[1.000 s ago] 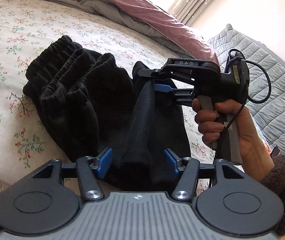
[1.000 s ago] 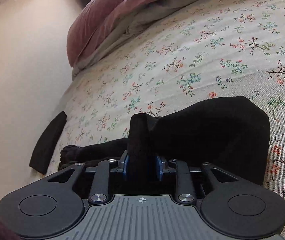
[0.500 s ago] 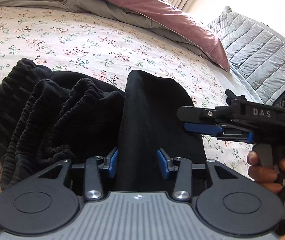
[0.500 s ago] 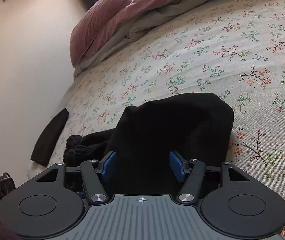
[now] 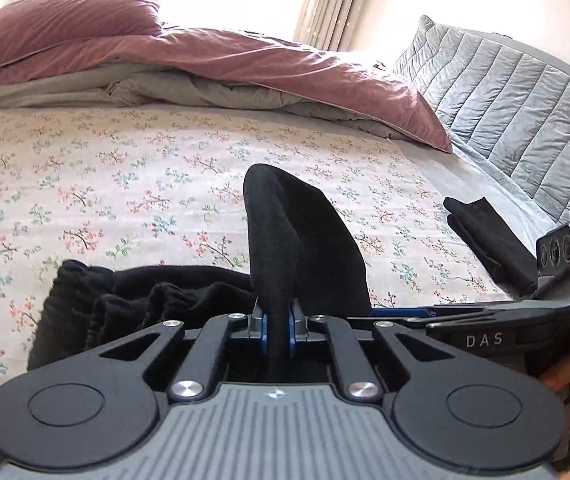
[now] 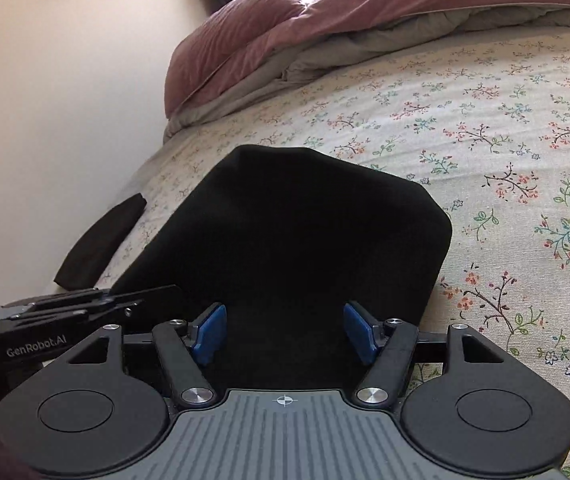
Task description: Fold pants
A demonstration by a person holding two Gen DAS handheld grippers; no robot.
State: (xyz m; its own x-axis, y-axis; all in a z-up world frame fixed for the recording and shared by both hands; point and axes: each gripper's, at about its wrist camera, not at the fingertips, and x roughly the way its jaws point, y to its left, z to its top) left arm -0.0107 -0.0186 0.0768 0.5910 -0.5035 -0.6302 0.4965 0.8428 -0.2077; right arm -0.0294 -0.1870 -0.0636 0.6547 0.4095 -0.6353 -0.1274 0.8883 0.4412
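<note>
Black pants (image 5: 305, 240) lie on the floral bed sheet (image 5: 125, 168), the gathered waistband (image 5: 125, 300) at the left. My left gripper (image 5: 277, 330) is shut on a raised fold of the pants, which stands up between its blue pads. My right gripper (image 6: 285, 332) is open, its blue pads either side of the black cloth (image 6: 305, 232) and not pinching it. The right gripper also shows in the left wrist view (image 5: 389, 313), low at the right. The left gripper shows in the right wrist view (image 6: 141, 298), at the left edge.
A mauve duvet and pillow (image 5: 205, 56) lie heaped at the head of the bed. A grey quilted headboard (image 5: 517, 104) stands at the right. A second dark folded cloth (image 5: 481, 236) lies by the bed's edge; it also shows in the right wrist view (image 6: 101, 236).
My left gripper has closed on a fold of the pants. My right gripper let go of the cloth and opened wide. Both have dropped lower toward the bed.
</note>
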